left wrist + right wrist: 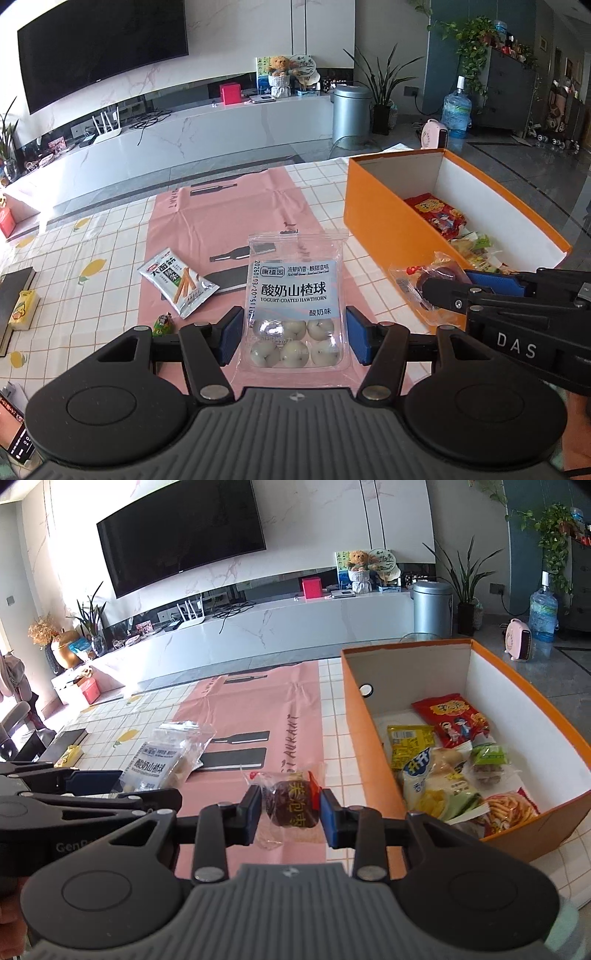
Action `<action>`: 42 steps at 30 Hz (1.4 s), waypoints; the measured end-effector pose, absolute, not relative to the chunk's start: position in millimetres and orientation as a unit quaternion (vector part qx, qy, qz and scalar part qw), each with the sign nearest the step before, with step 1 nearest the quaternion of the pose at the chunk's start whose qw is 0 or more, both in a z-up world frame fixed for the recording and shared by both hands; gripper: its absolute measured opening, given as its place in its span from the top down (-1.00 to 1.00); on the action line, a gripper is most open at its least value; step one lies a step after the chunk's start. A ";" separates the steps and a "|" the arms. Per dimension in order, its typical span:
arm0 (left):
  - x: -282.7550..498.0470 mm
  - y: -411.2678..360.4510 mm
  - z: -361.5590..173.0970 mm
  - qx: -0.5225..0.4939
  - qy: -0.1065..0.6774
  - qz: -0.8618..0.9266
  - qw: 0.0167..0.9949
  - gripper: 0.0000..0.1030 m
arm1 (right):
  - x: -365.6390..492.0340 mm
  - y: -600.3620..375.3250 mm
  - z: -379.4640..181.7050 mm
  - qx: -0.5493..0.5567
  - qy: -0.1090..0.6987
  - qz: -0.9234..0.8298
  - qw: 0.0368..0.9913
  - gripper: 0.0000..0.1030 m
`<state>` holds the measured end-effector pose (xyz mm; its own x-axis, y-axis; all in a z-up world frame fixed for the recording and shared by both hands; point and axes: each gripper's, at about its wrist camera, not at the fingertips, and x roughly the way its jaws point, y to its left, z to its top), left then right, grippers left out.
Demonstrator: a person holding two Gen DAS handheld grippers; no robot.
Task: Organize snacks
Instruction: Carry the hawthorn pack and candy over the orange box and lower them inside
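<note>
My left gripper (294, 338) is shut on a clear bag of yogurt-coated hawthorn balls (293, 306), held upright above the pink mat (221, 214); the same bag (159, 760) shows at the left of the right wrist view. My right gripper (290, 812) is shut on a dark round pastry in a clear wrapper (290, 803), just left of the orange box (369, 746). That pastry (437, 277) hangs beside the near corner of the orange box (380, 206). Several snack packets (450, 720) lie inside the box.
A green-and-white stick-snack packet (177, 286) and a small green candy (162, 323) lie on the mat's left edge. A yellow carton (24, 308) and a dark book (14, 284) sit at the far left. The checked tablecloth (92, 240) covers the table.
</note>
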<state>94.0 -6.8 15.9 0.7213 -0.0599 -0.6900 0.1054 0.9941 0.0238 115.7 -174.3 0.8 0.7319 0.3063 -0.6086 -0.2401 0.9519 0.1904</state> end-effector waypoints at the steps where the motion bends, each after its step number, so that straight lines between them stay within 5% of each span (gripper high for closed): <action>1: 94.3 -10.5 18.9 0.033 0.368 -0.049 0.928 -0.30 | 114.4 -179.8 5.5 0.048 0.330 0.143 0.932 0.39; 20: 141.6 -118.9 46.4 0.115 0.340 -0.171 0.918 -0.30 | 131.9 -271.5 47.0 -0.035 0.290 0.079 0.953 0.39; 42: 212.1 -201.3 -19.6 0.278 0.408 -0.255 0.831 -0.30 | 226.2 -313.6 -5.4 -0.135 0.445 0.105 0.879 0.38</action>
<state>212.1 -201.3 -19.6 0.5363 -0.1979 -0.8205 0.6514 0.7152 0.2533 226.2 -313.6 -5.4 0.5820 0.0652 -0.8105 -0.3047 0.9417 -0.1430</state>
